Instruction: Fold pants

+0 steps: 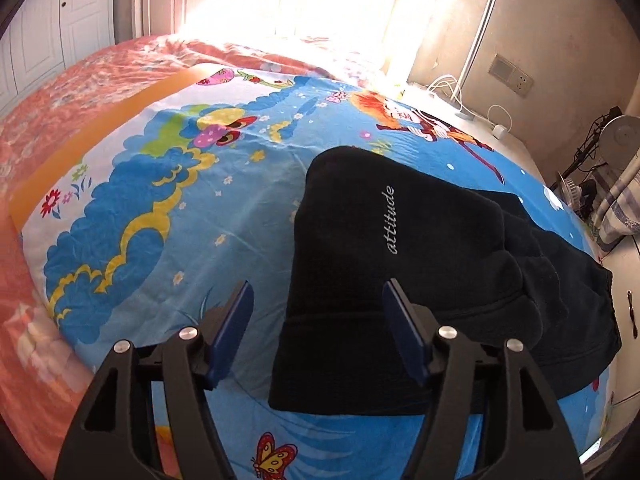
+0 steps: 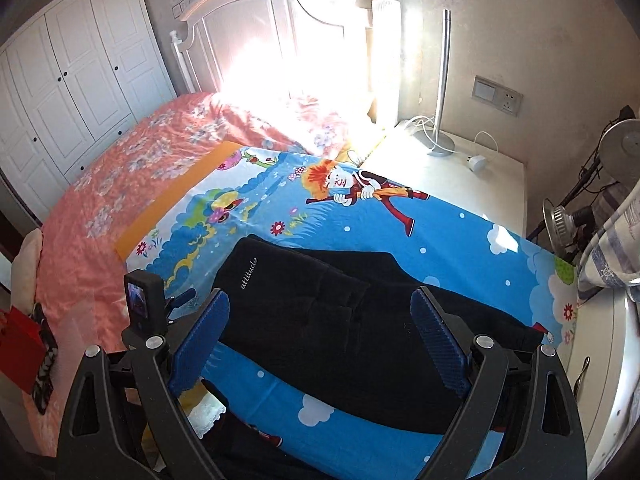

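Note:
Black pants (image 1: pixel 420 272) with white "attitude" lettering lie folded on the blue cartoon sheet (image 1: pixel 180 216); they also show in the right wrist view (image 2: pixel 332 320). My left gripper (image 1: pixel 318 292) is open and empty, hovering over the near left edge of the pants. My right gripper (image 2: pixel 320 304) is open and empty, held above the middle of the pants. The left gripper's body and camera (image 2: pixel 144 304) show at the left of the right wrist view.
The blue sheet lies on a bed with a pink floral cover (image 2: pixel 120 184). A white nightstand (image 2: pixel 472 176) with a lamp pole and charger stands at the right. A white wardrobe (image 2: pixel 68 92) is on the left. A lamp and fan (image 2: pixel 560 224) stand at the far right.

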`<move>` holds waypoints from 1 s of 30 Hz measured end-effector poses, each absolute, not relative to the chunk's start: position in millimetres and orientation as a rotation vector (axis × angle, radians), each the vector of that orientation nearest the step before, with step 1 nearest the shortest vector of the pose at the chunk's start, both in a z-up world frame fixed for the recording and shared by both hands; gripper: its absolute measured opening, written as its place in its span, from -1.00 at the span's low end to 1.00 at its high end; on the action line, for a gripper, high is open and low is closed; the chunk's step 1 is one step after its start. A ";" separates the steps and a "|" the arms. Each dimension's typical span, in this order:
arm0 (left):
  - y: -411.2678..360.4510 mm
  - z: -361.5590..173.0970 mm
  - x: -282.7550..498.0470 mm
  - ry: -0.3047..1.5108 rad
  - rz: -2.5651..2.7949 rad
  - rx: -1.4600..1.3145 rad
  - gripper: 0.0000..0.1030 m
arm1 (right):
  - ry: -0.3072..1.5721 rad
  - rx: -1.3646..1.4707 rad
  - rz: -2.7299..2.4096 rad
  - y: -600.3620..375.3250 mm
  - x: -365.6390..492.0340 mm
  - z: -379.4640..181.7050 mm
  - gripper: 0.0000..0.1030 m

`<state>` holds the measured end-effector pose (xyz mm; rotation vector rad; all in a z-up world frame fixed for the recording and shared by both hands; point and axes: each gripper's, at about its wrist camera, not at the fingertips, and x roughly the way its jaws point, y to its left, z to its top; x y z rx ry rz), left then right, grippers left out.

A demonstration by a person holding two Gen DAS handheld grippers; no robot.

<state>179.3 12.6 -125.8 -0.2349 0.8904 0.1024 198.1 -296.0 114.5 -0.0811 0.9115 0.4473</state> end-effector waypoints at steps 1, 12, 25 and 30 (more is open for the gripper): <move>14.3 -123.7 185.1 0.891 0.093 -0.242 0.29 | 0.920 -0.080 0.445 -296.8 203.3 112.1 0.72; 26.9 -121.2 232.5 0.924 0.071 -0.225 0.25 | 1.032 -0.001 0.554 -289.9 247.5 81.3 0.72; 12.2 -126.6 255.8 0.948 0.040 -0.187 0.27 | 1.117 0.070 0.526 -297.9 288.4 54.2 0.72; 10.0 -126.8 263.7 0.959 0.038 -0.186 0.27 | 1.159 0.019 0.497 -301.7 292.4 40.1 0.72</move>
